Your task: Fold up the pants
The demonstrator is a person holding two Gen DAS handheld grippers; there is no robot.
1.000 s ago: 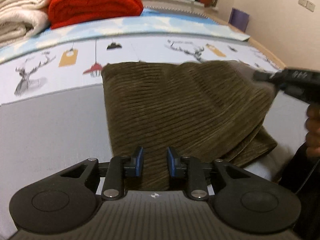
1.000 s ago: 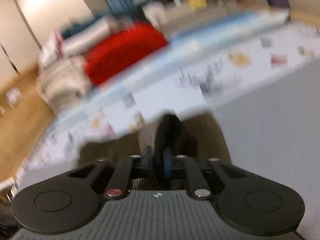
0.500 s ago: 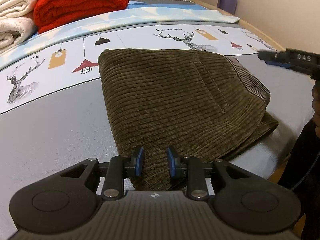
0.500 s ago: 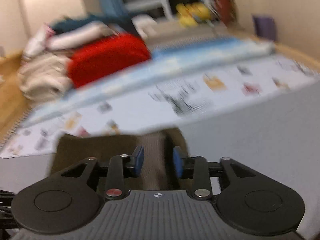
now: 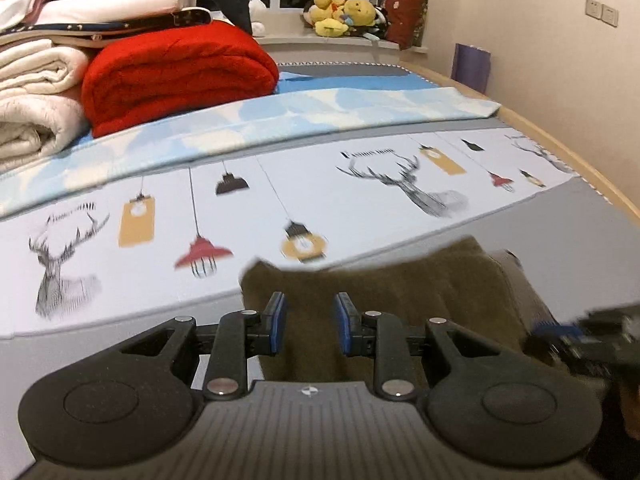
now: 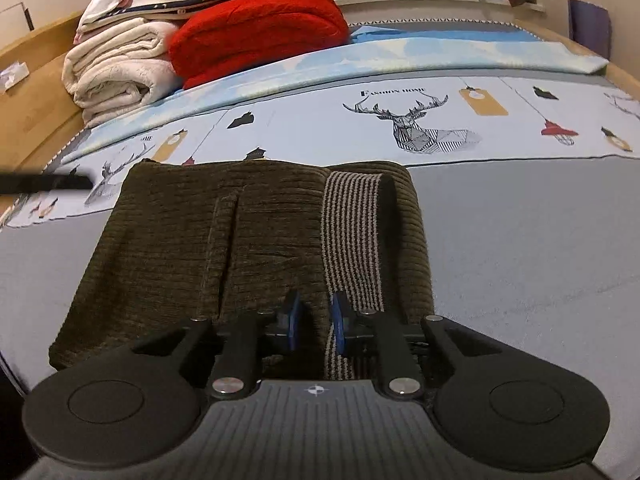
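The olive corduroy pants lie folded into a compact stack on the grey part of the bed, with the striped waistband turned up on the right. My right gripper is open just above the stack's near edge, holding nothing. My left gripper is open and empty, low over the pants at their left side. The right gripper's tip shows blurred at the pants' right edge in the left wrist view.
A red folded blanket and cream blankets are stacked at the back left, under white bedding. The bed sheet has a deer-and-lamp print band. Plush toys sit on the far sill. A wooden bed frame runs at left.
The right gripper has let go of the pants, opened and pulled back over the stack's near edge. The left gripper has dropped lower and tilted up, still open.
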